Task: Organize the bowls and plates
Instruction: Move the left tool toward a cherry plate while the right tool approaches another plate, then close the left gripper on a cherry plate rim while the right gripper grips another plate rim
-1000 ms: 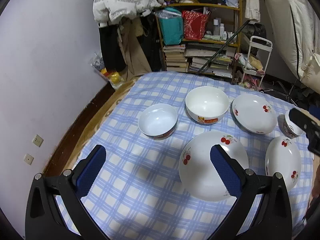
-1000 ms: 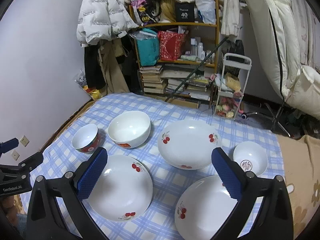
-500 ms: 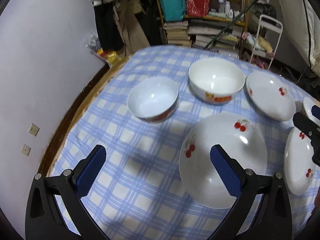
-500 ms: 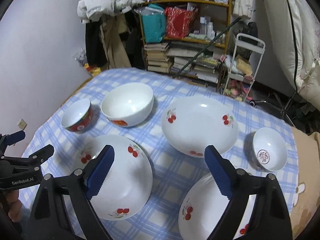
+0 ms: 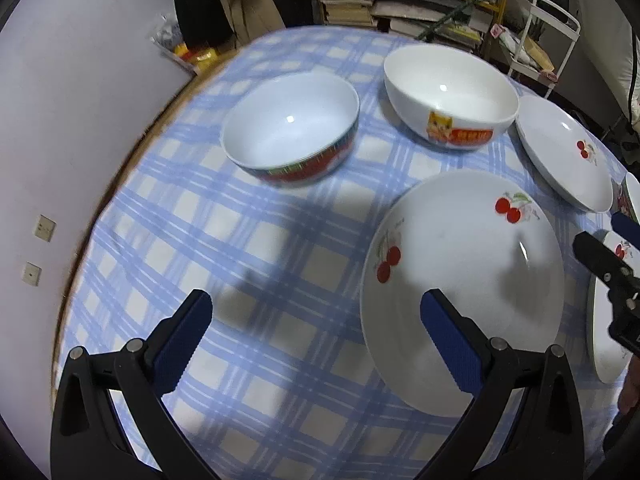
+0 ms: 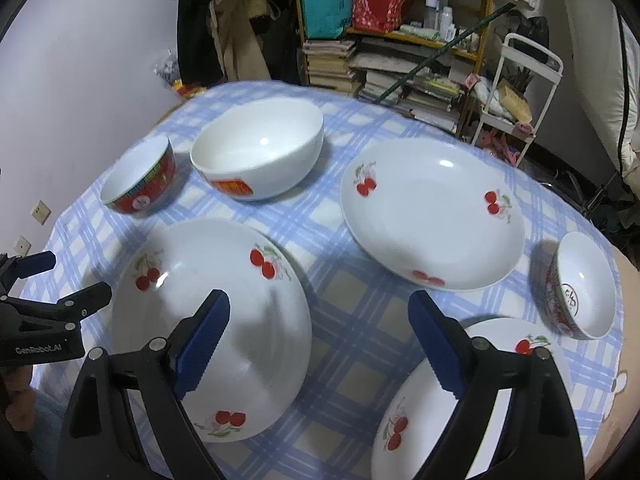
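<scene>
Left tool (image 5: 316, 316) spread wide, grasping nothing, above the checked worktop (image 5: 248, 272); its right finger overlaps the near cherry plate (image 5: 460, 280). Right tool (image 6: 320, 314) likewise spread and empty, between two cherry plates. Beyond lie the red-banded bowl (image 5: 292, 128), then the large white bowl (image 5: 448, 96). Third plate (image 6: 432, 212) sits far right.

"GenRobot.AI" on left gripper (image 6: 40, 280)
</scene>
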Available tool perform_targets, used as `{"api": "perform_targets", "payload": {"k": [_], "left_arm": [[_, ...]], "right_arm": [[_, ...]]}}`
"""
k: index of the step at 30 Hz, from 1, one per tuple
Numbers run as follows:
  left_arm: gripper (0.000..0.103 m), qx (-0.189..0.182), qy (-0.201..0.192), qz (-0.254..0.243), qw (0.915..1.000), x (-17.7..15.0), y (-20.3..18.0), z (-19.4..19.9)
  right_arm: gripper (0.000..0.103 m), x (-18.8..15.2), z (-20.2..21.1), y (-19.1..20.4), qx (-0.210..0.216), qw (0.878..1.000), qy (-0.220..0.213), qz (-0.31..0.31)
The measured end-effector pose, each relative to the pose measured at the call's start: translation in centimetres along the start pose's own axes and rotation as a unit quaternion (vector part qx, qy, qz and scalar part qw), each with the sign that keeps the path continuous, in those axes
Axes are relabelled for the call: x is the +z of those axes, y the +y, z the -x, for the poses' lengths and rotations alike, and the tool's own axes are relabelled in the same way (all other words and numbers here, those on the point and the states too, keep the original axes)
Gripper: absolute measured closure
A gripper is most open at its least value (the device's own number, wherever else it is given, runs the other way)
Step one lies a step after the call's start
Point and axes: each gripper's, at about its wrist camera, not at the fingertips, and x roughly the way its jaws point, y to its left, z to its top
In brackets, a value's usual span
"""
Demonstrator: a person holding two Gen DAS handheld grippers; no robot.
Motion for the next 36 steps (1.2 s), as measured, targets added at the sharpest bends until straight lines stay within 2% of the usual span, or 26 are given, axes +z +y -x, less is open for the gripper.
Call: {"api": "perform_targets", "payload": {"k": [1, 4, 8, 11, 17, 19, 21, 23, 25, 26, 27, 28, 29, 30, 32, 36], "left_arm": [[0.001, -0.003, 0.005, 0.000, 1.0000, -0.1, 0.0, -0.3], [0.001, -0.006, 0.018, 0.000, 0.9998, -0.2, -0.1, -1.1], [0.001, -0.012, 0.026, -0.005, 0.9996, -0.3, -0.4, -1.7], [0.001, -0.013, 0.027, -0.008, 0.9995, -0.3, -0.5, -2.0], [0.001, -0.021, 0.037, -0.003, 0.9991, -0.2, -0.2, -2.4], [0.006, -0.022, 0.038, -0.004, 0.9990, -0.3, -0.3, -2.5], [0.017, -0.026, 0.043, -0.005, 0.9987, -0.2, -0.4, -2.8], [0.027, -0.039, 0.047, -0.004, 0.9981, -0.2, -0.4, -3.0], [0.045, -0.060, 0.053, 0.001, 0.9968, -0.3, -0.4, -3.3], [0.061, -0.072, 0.056, 0.005, 0.9958, -0.3, -0.4, -3.4], [0.070, -0.083, 0.060, 0.008, 0.9947, -0.2, -0.4, -3.6], [0.073, -0.091, 0.061, 0.012, 0.9939, -0.2, -0.4, -3.7], [0.081, -0.094, 0.061, 0.016, 0.9936, -0.2, -0.3, -3.9], [0.086, -0.095, 0.058, 0.018, 0.9936, -0.1, -0.3, -4.0], [0.090, -0.107, 0.057, 0.021, 0.9924, 0.1, -0.3, -4.2], [0.090, -0.110, 0.056, 0.020, 0.9922, 0.2, -0.2, -4.3]], "right_arm": [[0.009, -0.1, -0.3, 0.0, 0.000, 1.000, 0.003, 0.001], [0.021, -0.5, -1.0, -0.2, 0.006, 1.000, 0.016, -0.005], [0.027, -1.0, -2.3, -0.5, 0.017, 0.999, 0.042, -0.015], [0.035, -1.3, -3.0, -0.8, 0.020, 0.998, 0.059, -0.020], [0.036, -1.6, -3.7, -1.6, 0.036, 0.994, 0.089, -0.056], [0.038, -1.6, -3.8, -1.7, 0.033, 0.994, 0.090, -0.057], [0.049, -1.7, -4.1, -1.8, 0.031, 0.994, 0.093, -0.057], [0.056, -1.8, -4.4, -1.9, 0.032, 0.993, 0.099, -0.057], [0.067, -1.8, -4.6, -2.0, 0.038, 0.993, 0.101, -0.057], [0.072, -1.8, -4.8, -1.9, 0.043, 0.992, 0.103, -0.055], [0.078, -1.8, -4.8, -1.8, 0.049, 0.992, 0.103, -0.054], [0.082, -1.8, -4.7, -1.6, 0.057, 0.992, 0.102, -0.050], [0.087, -1.8, -4.7, -1.5, 0.060, 0.992, 0.101, -0.047], [0.091, -1.8, -4.6, -1.3, 0.063, 0.992, 0.101, -0.043], [0.092, -1.8, -4.6, -0.7, 0.063, 0.992, 0.101, -0.030], [0.093, -1.9, -4.4, -0.2, 0.051, 0.994, 0.099, -0.013]]}}
